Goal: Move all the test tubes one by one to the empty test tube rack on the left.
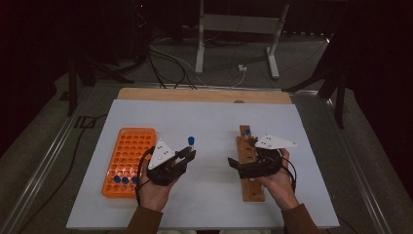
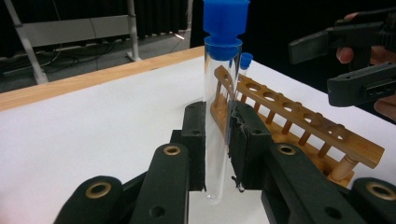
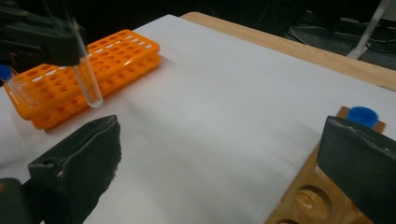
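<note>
No legible text, label, brand or number on anything here.

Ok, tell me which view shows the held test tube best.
The left gripper view: the test tube stands close up, clamped upright with its blue cap. The high view shows it small; the right gripper view catches its lower end.

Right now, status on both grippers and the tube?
Left gripper shut on capped test tube, held upright above the sheet. Right gripper open over wooden rack. Nothing between tube and rack.

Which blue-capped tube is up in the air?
The tube clamped in the left hand-held gripper. The other tubes stand in the orange rack and wooden rack.
</note>
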